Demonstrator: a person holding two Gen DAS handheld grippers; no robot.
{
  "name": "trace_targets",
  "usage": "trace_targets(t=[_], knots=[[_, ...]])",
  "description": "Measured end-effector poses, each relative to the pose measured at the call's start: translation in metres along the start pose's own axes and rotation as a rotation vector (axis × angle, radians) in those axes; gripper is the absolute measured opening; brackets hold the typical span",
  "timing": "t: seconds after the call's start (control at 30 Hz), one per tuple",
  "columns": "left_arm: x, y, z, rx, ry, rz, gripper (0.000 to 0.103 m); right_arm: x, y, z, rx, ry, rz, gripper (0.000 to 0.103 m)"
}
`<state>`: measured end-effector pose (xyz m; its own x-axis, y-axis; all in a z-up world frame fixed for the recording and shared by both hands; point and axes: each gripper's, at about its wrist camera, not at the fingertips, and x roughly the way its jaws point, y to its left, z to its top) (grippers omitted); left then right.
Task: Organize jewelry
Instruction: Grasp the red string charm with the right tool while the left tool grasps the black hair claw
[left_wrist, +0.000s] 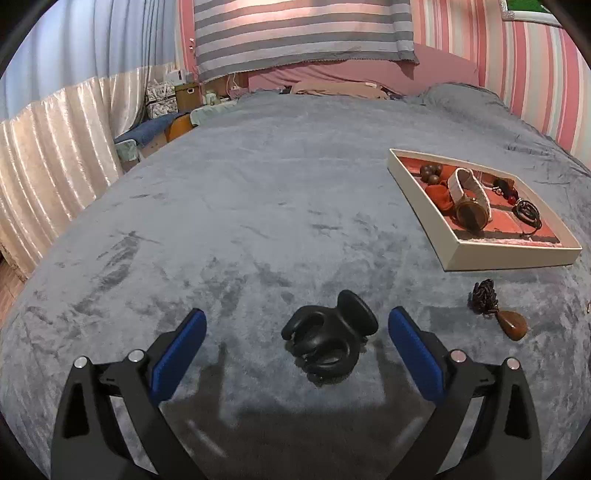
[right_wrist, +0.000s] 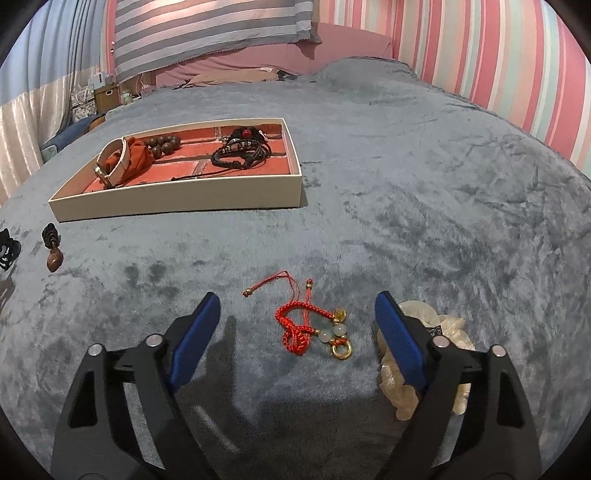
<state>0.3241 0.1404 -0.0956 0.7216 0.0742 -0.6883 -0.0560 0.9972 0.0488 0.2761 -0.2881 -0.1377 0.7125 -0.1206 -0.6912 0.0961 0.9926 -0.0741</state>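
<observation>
Both grippers low over grey bedspread (left_wrist: 258, 206), jaws spread, nothing gripped.

Tray (right_wrist: 177, 201) well ahead of the right jaws, to their left; holds watch (right_wrist: 110, 162), beads (right_wrist: 162, 146), black cords (right_wrist: 240, 153). Left gripper (left_wrist: 297, 325): jaws wide, black clip (left_wrist: 325, 339) between them, untouched. Pendant (left_wrist: 511, 323) just outside its right jaw. Right gripper (right_wrist: 297, 306): jaws wide, red bracelet (right_wrist: 310, 325) between them, clear of both pads.

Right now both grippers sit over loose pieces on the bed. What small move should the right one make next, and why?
Probably ease the right gripper a little lower and close on the red cord bracelet. Its jaws stand open on either side of the bracelet, no pad touching it, and the bracelet lies flat on the blanket, outside the tray that already holds other pieces.
</observation>
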Motion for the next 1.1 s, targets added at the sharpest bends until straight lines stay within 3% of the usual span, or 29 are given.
trace_targets(t=[0.33, 0.5, 0.73, 1.1], knots=[[0.017, 0.007, -0.003, -0.018, 0.039, -0.023, 0.097, 0.008, 0.003, -0.001, -0.012, 0.038, 0.017, 0.05], [0.022, 0.007, -0.004, -0.014, 0.051, -0.034, 0.097, 0.017, 0.0, -0.002, 0.005, 0.07, 0.035, 0.045], [0.024, 0.006, -0.005, -0.016, 0.058, -0.057, 0.097, 0.017, 0.0, -0.003, 0.001, 0.065, 0.027, 0.015], [0.025, 0.003, -0.007, 0.001, 0.051, -0.065, 0.095, 0.019, -0.002, -0.003, 0.008, 0.073, 0.039, 0.008]])
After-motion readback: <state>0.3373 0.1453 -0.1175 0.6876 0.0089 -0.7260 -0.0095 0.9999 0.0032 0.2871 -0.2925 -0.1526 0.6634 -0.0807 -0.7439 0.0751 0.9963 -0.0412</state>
